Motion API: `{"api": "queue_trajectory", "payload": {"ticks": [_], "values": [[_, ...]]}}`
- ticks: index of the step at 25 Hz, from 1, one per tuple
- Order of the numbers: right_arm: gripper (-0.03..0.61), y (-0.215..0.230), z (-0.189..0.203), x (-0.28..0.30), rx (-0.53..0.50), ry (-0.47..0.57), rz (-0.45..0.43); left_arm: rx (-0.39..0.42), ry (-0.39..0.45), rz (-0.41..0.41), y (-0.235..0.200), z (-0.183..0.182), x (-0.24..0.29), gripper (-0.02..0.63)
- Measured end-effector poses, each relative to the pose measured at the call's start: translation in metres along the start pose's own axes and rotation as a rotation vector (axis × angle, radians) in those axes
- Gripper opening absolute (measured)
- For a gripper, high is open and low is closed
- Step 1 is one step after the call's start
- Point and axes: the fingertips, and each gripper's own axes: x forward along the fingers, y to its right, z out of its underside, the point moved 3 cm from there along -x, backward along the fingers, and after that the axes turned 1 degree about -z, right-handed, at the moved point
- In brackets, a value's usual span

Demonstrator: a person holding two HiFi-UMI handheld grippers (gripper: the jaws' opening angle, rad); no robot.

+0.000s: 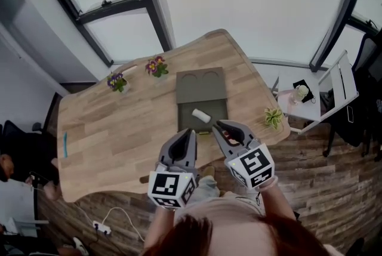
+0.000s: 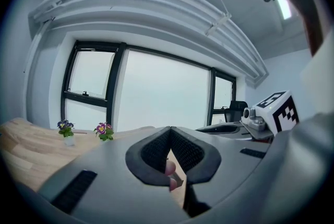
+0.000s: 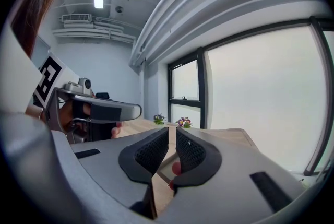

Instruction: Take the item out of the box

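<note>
A white roll (image 1: 200, 115) lies inside the open grey box (image 1: 202, 85). Just in front of the box, the left gripper (image 1: 192, 132) has its fingers together. The right gripper (image 1: 217, 124) has its fingers a tiny crack apart, empty.

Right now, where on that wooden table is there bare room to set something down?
The wide left half, between the blue stick and the open box, is bare wood. It is tighter by the two flower pots and between the box and the small plant.
</note>
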Motion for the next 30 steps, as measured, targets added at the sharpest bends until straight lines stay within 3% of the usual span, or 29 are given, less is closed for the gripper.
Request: {"api": "queue_trajectory", "payload": {"ticks": [13, 30], "values": [[0.049, 0.012, 0.026, 0.047, -0.016, -0.103, -0.008, -0.016, -0.026, 0.022, -0.037, 0.009, 0.031, 0.0], [0.071, 0.019, 0.072, 0.107, -0.064, -0.26, -0.056, -0.04, -0.046, -0.01, -0.081, 0.021, 0.052, 0.0]]}}
